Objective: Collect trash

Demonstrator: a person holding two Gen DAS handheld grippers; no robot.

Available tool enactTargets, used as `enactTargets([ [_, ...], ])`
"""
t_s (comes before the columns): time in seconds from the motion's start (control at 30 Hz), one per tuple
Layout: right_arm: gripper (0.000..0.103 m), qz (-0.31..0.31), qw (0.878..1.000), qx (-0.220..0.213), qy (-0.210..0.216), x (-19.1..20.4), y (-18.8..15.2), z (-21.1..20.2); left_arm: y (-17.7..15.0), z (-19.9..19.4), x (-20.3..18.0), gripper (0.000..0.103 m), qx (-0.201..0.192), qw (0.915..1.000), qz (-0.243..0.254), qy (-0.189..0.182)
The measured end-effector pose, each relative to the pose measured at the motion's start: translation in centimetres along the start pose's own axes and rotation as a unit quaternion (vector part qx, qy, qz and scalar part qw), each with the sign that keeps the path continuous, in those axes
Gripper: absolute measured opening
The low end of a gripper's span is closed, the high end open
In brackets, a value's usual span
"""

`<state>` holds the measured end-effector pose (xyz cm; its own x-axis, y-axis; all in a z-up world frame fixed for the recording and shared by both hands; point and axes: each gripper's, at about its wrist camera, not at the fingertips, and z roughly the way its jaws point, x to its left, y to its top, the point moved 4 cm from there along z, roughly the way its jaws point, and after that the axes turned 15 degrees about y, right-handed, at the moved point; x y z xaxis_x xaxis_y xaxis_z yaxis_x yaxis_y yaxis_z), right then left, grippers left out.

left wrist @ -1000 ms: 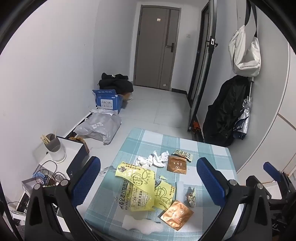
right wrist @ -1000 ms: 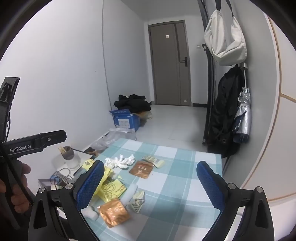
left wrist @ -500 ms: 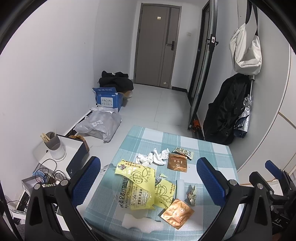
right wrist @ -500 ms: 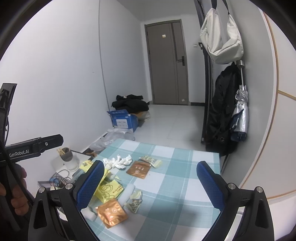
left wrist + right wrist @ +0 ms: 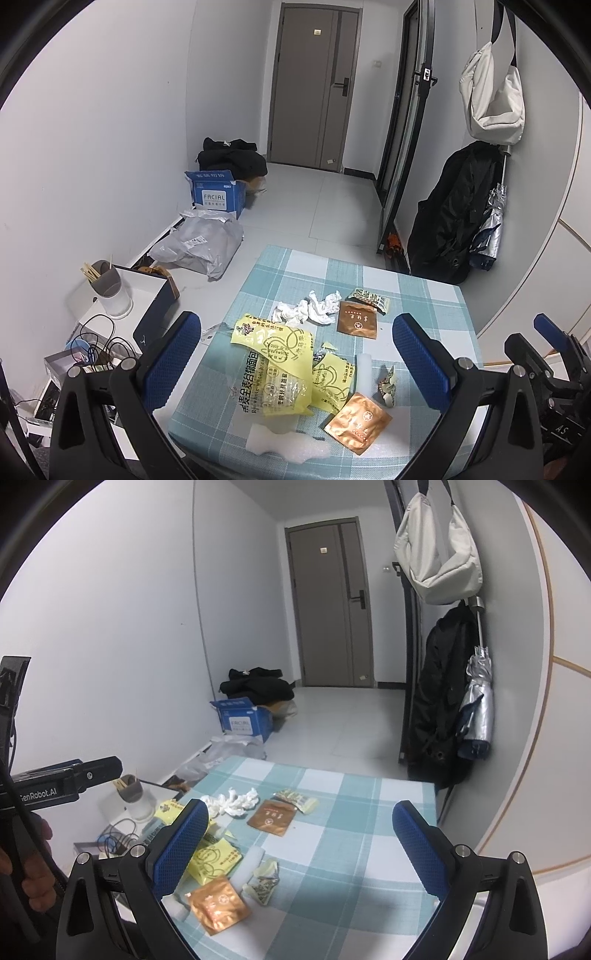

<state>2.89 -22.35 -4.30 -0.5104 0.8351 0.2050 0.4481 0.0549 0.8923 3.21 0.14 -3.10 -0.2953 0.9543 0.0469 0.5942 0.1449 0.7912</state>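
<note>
Trash lies on a table with a teal checked cloth (image 5: 424,295): a yellow bread bag (image 5: 273,354), crumpled white tissues (image 5: 310,312), two brown sachets (image 5: 357,323) (image 5: 358,421), a green snack wrapper (image 5: 369,297), a small crumpled wrapper (image 5: 387,384) and white foam pieces (image 5: 280,445). My left gripper (image 5: 295,354) is open and empty, held above the near left part of the table. My right gripper (image 5: 295,843) is open and empty above the near edge; the sachets (image 5: 271,816) (image 5: 218,904) and tissues (image 5: 232,801) show in its view.
A blue carton (image 5: 216,195), a grey plastic bag (image 5: 199,247) and black clothes (image 5: 232,158) lie on the floor by the left wall. A white box with a cup (image 5: 110,291) stands left of the table. A coat, umbrella and white bag (image 5: 491,99) hang on the right.
Both grippers have risen and drawn back slightly, so the table sits lower and smaller in view. Both stay open and empty. The trash has not moved.
</note>
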Motion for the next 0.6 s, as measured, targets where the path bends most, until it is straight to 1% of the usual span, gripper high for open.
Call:
enactTargets([
  [0.13,0.101,0.003,1.000,0.001,0.001,-0.04,-0.05,-0.03,0.00,0.13,0.02,0.102,0.003,1.0000,0.000,0.004],
  [0.3,0.101,0.006,1.000,0.003,0.000,-0.20,0.08,0.06,-0.14,0.64,0.01,0.102,0.018,0.9998,-0.002,0.000],
  [0.6,0.101,0.012,1.000,0.002,0.000,-0.34,0.06,0.01,-0.13,0.65,-0.12,0.102,0.017,0.9998,0.002,-0.003],
])
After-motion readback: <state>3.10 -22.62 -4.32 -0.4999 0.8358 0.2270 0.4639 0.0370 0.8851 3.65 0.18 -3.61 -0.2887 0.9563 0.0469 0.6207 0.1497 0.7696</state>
